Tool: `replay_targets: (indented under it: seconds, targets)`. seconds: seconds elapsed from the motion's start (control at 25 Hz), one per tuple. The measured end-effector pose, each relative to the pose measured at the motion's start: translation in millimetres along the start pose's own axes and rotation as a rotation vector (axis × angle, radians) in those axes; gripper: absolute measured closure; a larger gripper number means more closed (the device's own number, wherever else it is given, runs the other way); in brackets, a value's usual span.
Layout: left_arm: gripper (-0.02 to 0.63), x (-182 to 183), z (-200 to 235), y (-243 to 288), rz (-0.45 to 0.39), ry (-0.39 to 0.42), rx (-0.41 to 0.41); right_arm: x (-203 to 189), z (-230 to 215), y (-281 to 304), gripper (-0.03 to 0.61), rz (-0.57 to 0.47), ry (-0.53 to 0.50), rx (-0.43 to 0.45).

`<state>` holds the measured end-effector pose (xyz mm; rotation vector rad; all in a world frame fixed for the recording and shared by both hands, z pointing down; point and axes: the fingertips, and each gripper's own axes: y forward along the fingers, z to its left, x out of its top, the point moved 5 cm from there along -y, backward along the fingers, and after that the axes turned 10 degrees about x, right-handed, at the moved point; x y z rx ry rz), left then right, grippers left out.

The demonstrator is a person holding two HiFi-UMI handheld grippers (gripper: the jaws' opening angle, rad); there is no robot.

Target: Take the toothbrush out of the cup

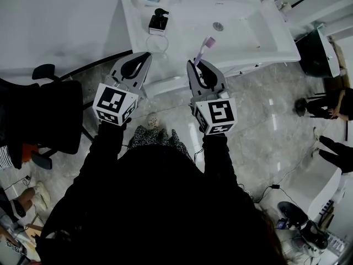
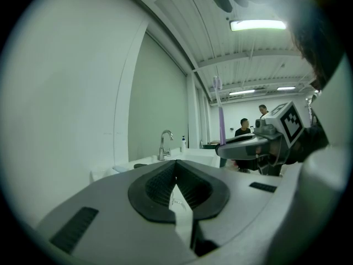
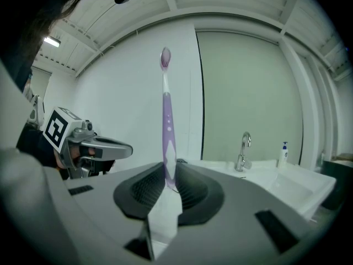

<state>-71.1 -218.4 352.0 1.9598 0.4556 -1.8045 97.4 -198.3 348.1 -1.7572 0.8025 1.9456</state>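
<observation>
A: Between the right gripper's [image 3: 168, 176] pads: one toothbrush [image 3: 166, 126], purple, upright, clamped low on its handle, bristles topmost. Clear of the cup.

B: Cup, location?

A: Likely the clear ring on the sink [image 1: 259, 48] counter, just in front of the black soap dispenser [image 1: 159, 21]. It is faint in the head view, so take that as probable. Cup [image 1: 157, 43] stands empty, near the counter's front edge.

B: Left gripper?

A: Left gripper [image 2: 175, 176]: clenched, nothing between its jaws, level with the right one and near it.

B: Hazards, itemised.

A: One: the grip sits low, with most of the brush standing free above the pads. A quick swing could pivot it in the jaws. Two: the right gripper hangs over the floor [image 1: 259, 131], off the counter, so a slackened grip would drop the brush there. Three: the idle left gripper points toward the cup, and a careless push could tip the cup off the edge.
</observation>
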Motion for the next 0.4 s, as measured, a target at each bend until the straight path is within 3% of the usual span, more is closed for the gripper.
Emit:
replay_targets:
  seconds: [0.4]
  targets:
    - [0.606,-2.6,8.0,-4.9,-0.006,-0.008,0.012,-3.0,4.5,3.8,0.515,0.011,-0.006,0.005]
